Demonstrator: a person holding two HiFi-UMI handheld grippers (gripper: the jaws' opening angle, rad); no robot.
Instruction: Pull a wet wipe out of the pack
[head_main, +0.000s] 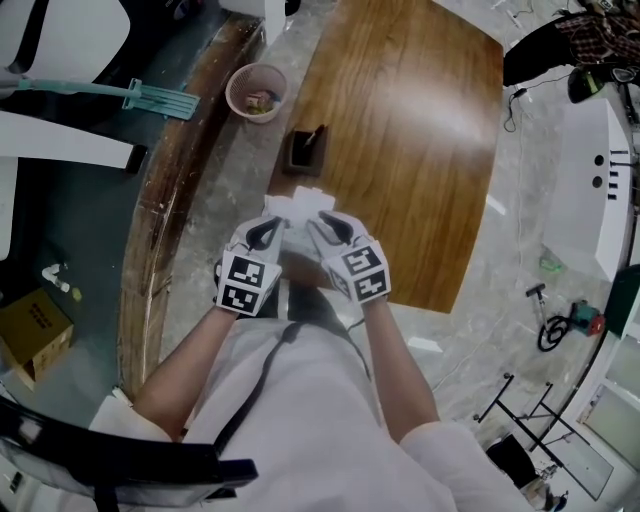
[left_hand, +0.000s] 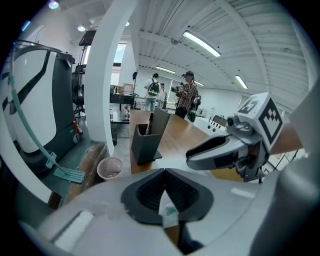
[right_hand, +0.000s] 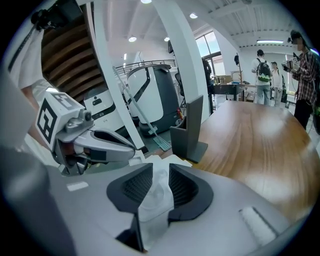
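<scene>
I held both grippers close together, tips nearly touching, over the near edge of the wooden table (head_main: 400, 130). The left gripper (head_main: 270, 228) was clamped shut. In the left gripper view its jaws met on a thin white flap (left_hand: 169, 212) with a green mark. I could not tell whether that flap belonged to the pack, and the head view showed no clear pack under the 2 grippers.

The right gripper (head_main: 322, 226) stood with its jaws wide apart. In the right gripper view the wet wipe (right_hand: 155, 200) sat crumpled and loose in the gap between the 2 pads, and they were not pinching it.

Some white sheets (head_main: 298, 205) lay on the table just beyond the gripper tips. Farther along the table a dark holder (head_main: 303, 150) stood upright. A pink basket (head_main: 256, 92) sat on the floor off the table's left side.
</scene>
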